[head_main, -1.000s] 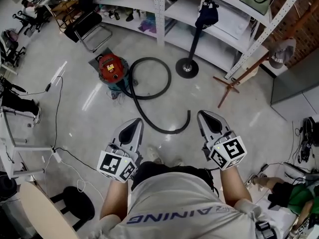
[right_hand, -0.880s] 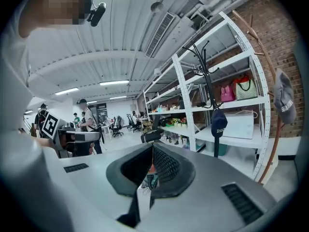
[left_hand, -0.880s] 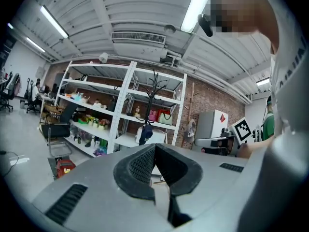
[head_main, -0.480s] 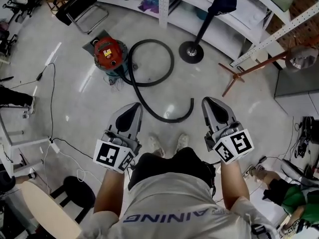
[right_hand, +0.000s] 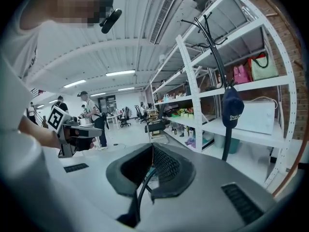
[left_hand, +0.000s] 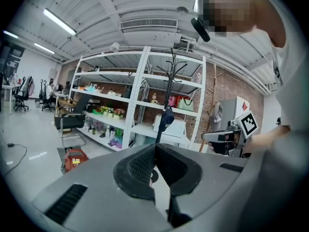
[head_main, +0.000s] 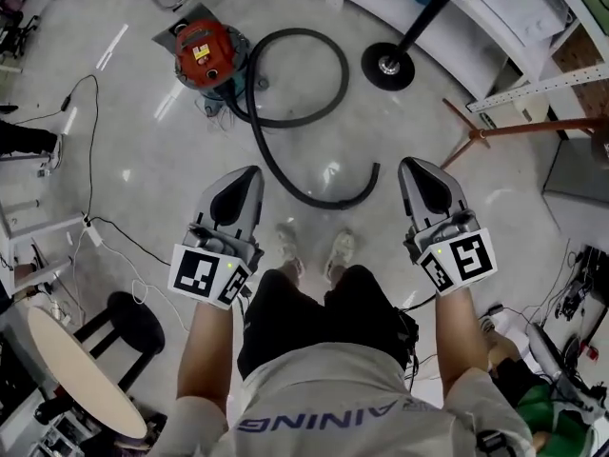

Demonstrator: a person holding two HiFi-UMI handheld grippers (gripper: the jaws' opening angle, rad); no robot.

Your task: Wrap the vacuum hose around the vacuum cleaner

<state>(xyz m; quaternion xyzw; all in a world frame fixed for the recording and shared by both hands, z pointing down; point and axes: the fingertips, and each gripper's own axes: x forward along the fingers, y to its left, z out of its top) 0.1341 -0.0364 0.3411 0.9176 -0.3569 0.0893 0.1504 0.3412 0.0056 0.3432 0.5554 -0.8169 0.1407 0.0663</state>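
Red on top, the vacuum cleaner stands on the pale floor at the far left, well apart from the person. Its black hose is not wound around it. The hose leaves the machine's right side, makes one wide loop on the floor to the right of the cleaner, then runs nearer and curls right. Its free end lies between the two tools, just beyond the person's shoes.

The left tongs are held low on the near left, clenched tip to tip with nothing between them. The right tongs are on the near right, likewise pressed together and gripping nothing, with the hose end just to their left and not touching.

Further right stands a coat stand on a round black base, with white shelving behind it. Thin cables trail across the floor on the left, and a black stool sits at the near left.
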